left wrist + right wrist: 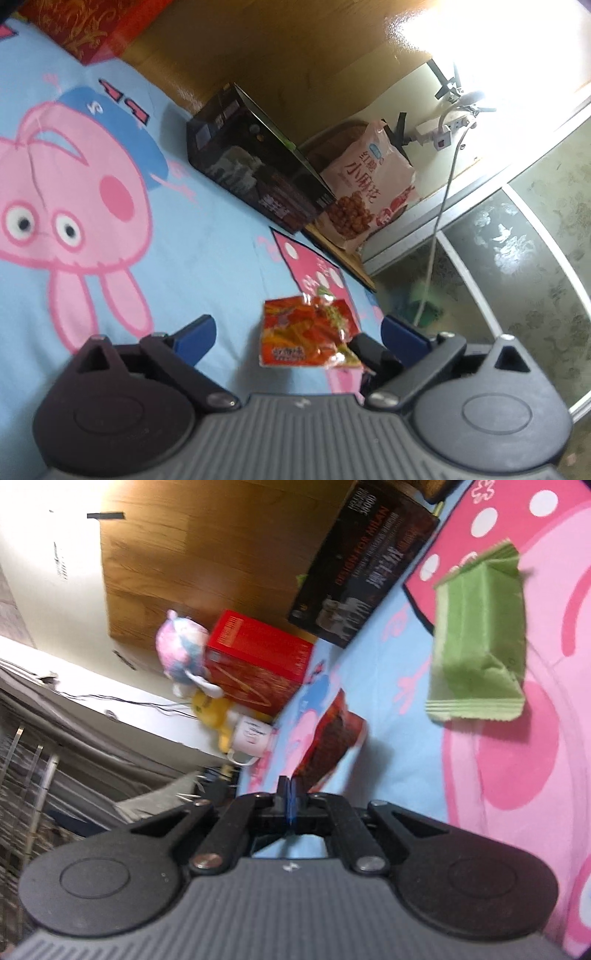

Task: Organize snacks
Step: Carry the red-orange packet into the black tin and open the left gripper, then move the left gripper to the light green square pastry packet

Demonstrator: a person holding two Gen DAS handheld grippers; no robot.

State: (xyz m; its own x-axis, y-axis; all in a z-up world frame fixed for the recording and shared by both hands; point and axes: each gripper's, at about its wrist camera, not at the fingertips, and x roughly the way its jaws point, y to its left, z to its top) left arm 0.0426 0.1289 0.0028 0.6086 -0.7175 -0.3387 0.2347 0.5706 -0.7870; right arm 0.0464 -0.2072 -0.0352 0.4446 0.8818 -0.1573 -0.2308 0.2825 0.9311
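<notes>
I see a small red-orange snack packet (308, 334) with a crinkled clear top edge, lying on the cartoon bedsheet (207, 236) just in front of my left gripper (299, 334), between its spread blue tips. In the right wrist view a dark red snack packet (330, 740) stands tilted up from the bedsheet, its lower edge pinched in my right gripper (290, 794), whose tips are pressed together on it. Beyond that packet, further along the bedsheet, a plain green sealed packet (480, 642) with crimped ends lies flat. A pale pink bag (369, 184) printed with fried dough twists leans just beside the bedsheet's far edge.
</notes>
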